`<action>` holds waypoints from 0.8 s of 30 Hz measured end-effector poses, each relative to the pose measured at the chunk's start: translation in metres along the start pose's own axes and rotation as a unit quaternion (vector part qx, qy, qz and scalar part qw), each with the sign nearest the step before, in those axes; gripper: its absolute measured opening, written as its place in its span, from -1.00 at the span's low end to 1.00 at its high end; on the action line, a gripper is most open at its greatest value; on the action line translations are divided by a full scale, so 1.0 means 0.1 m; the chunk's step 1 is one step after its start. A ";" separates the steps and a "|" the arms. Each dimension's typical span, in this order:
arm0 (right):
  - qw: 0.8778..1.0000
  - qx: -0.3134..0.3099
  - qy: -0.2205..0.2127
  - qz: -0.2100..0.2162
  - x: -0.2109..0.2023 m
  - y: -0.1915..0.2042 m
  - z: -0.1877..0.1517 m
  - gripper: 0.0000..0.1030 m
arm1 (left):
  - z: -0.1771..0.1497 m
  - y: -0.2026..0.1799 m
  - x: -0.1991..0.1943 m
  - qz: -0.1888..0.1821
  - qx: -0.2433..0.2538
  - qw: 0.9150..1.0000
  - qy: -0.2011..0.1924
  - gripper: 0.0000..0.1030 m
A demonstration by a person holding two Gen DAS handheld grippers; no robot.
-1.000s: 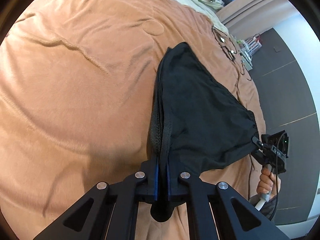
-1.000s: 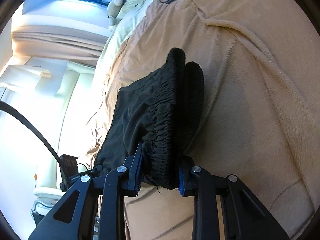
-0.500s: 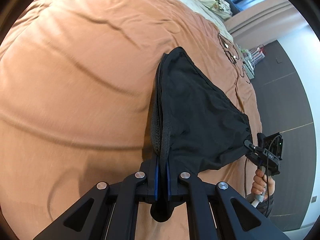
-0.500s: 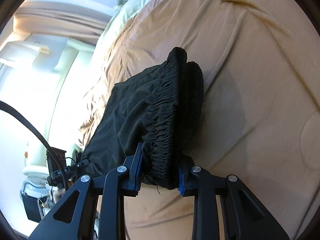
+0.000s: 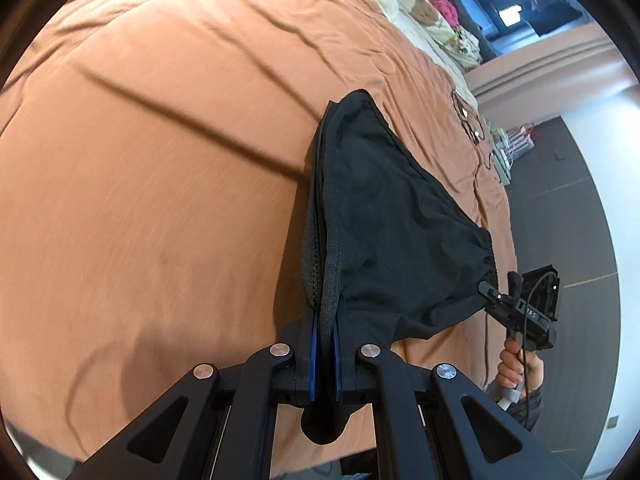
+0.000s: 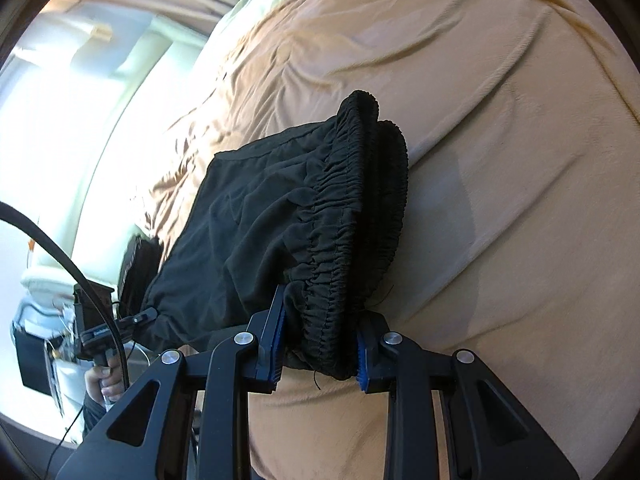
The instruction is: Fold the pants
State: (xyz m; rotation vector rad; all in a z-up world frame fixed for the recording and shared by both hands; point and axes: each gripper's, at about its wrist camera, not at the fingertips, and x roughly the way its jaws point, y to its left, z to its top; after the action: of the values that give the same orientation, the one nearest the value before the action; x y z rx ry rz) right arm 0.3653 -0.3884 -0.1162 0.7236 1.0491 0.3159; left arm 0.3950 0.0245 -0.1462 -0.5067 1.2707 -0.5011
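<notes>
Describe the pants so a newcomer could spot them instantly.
Start at the wide orange blanket covering the bed. Stretched above it between the left hand-held gripper and the right hand-held gripper hang the pants. They are the only black garment there, with a gathered elastic waistband.

An orange blanket (image 5: 160, 200) covers the bed, with stuffed toys (image 5: 424, 8) at its far end.

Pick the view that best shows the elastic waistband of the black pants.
Right wrist view. The gathered waistband fills the frame centre, bunched between the right gripper pads. The left wrist view shows only a short gathered stretch at the far corner, by the right gripper.
</notes>
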 end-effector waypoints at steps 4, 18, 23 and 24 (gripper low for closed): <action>0.999 -0.027 0.018 -0.004 0.10 0.17 0.03 -0.53 | -0.19 0.03 -0.07 -0.005 -0.018 1.000 -0.008 -0.89; 0.994 -0.040 0.053 -0.083 0.35 0.21 0.21 -0.29 | -0.54 0.15 0.16 -0.030 -0.072 0.997 -0.001 -0.84; 0.986 -0.055 0.023 -0.154 0.35 0.35 0.17 0.02 | -0.51 0.35 0.29 -0.041 -0.099 0.994 -0.003 -0.14; 0.985 -0.059 0.013 -0.160 0.31 0.40 0.15 0.02 | -0.52 0.37 0.27 -0.047 -0.103 0.994 -0.010 0.02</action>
State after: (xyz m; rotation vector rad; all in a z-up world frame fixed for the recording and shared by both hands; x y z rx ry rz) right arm 0.3974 -0.3477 -0.1058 0.4356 1.1423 0.1088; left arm 0.3531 0.0329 -0.2009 -0.7460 1.2903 -0.4454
